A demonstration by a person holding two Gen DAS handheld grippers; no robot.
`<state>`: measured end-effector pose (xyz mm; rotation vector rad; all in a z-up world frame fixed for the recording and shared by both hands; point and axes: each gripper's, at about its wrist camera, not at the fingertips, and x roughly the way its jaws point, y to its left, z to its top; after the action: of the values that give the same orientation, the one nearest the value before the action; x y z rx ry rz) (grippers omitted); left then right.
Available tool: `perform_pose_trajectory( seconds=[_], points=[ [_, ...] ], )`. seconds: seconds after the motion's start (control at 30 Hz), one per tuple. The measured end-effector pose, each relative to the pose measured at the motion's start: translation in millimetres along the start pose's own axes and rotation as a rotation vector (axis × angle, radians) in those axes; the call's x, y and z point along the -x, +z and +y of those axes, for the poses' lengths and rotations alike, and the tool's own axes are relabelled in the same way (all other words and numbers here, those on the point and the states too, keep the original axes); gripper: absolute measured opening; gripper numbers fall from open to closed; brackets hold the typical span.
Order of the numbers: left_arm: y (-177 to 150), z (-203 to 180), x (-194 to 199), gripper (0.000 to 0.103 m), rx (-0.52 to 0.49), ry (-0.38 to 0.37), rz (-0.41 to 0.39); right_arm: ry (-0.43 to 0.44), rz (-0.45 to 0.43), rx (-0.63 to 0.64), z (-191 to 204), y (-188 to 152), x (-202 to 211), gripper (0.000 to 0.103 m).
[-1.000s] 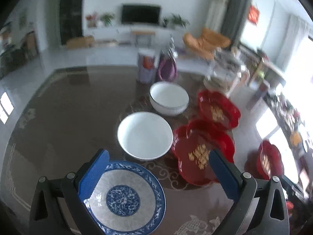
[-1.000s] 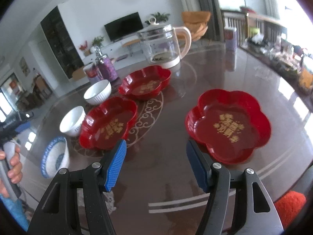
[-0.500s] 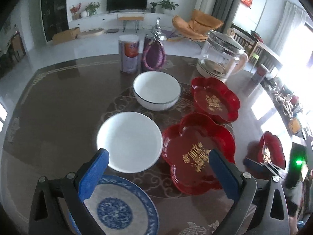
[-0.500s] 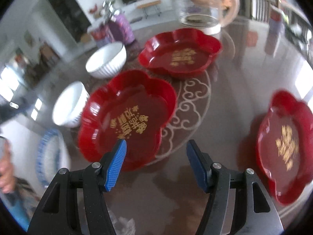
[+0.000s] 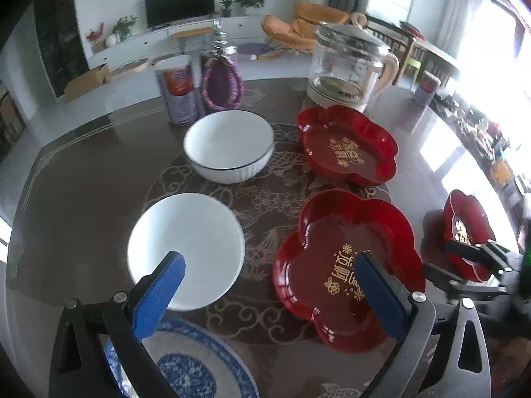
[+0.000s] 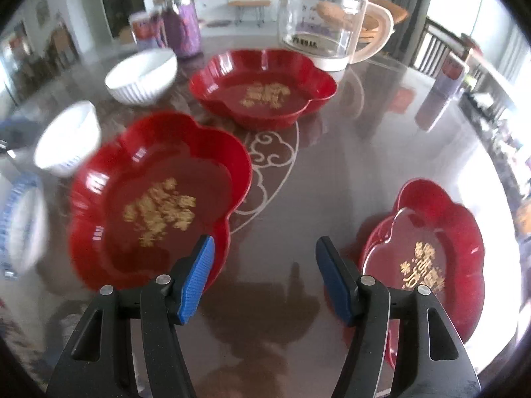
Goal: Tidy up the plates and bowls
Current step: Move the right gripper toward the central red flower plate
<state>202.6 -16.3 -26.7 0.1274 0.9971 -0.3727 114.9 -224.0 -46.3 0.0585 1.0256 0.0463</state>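
Note:
Three red flower-shaped plates lie on the dark table: a near one (image 5: 345,265) (image 6: 156,199), a far one (image 5: 348,146) (image 6: 265,86) and one at the right (image 5: 464,232) (image 6: 428,258). Two white bowls stand left of them, a plain one (image 5: 186,248) (image 6: 66,139) and a ribbed one (image 5: 229,146) (image 6: 142,76). A blue-patterned plate (image 5: 186,364) (image 6: 20,225) lies nearest. My left gripper (image 5: 268,285) hangs open above the gap between the plain bowl and the near red plate. My right gripper (image 6: 265,262) is open over bare table between two red plates.
A glass kettle (image 5: 348,66) (image 6: 318,20), a can (image 5: 179,89) and a purple bottle (image 5: 222,79) stand at the table's far side. Small clutter lines the right edge (image 6: 491,106). The right gripper's black frame (image 5: 478,258) shows at the right of the left wrist view.
Both grippers moved forward and lower over the table. The left now frames the plain bowl and near red plate instead of the blue plate. The right swung left, toward the near red plate.

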Motion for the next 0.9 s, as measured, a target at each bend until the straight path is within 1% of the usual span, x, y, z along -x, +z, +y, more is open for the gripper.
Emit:
perform_pose_trajectory(
  seconds=[0.07, 0.13, 0.17, 0.2, 0.23, 0.33, 0.47, 0.57, 0.67, 0.9],
  points=[
    [3.0, -7.5, -10.4, 0.101, -0.028, -0.002, 0.012, 0.101, -0.007, -0.055, -7.1, -4.2, 10.3, 0.067],
    [3.1, -14.0, -19.1, 0.099, -0.063, 0.036, 0.014, 0.159, -0.005, -0.088, -9.0, -9.3, 12.0, 0.067],
    [1.2, -17.2, -24.6, 0.097, -0.086, 0.067, 0.021, 0.186, -0.002, -0.104, -10.1, -12.4, 11.4, 0.067],
    [-1.6, -18.3, -27.3, 0.093, -0.093, 0.078, 0.03, 0.207, 0.001, -0.121, -10.7, -16.0, 9.8, 0.067],
    [-5.4, -18.3, -28.8, 0.092, -0.088, 0.074, 0.039, 0.221, 0.005, -0.134, -10.8, -19.2, 7.8, 0.067],
    [-17.7, -15.0, -27.8, 0.091, -0.048, 0.031, 0.06, 0.234, -0.002, -0.147, -12.3, -24.9, 5.0, 0.067],
    [-28.3, -19.2, -23.0, 0.091, -0.011, 0.013, 0.068, 0.258, -0.01, -0.174, -19.4, -15.5, -1.9, 0.067],
    [-32.0, -24.4, -24.2, 0.091, 0.01, 0.02, 0.08, 0.265, -0.017, -0.203, -26.1, -4.2, -3.8, 0.067],
    [-36.9, -28.8, -25.2, 0.091, 0.022, 0.02, 0.087, 0.279, 0.001, -0.205, -27.5, 6.3, -7.8, 0.067],
    [-49.7, -32.7, -24.2, 0.091, 0.071, 0.009, 0.087, 0.276, 0.021, -0.174, -22.3, 7.9, -12.3, 0.067]
  ],
)
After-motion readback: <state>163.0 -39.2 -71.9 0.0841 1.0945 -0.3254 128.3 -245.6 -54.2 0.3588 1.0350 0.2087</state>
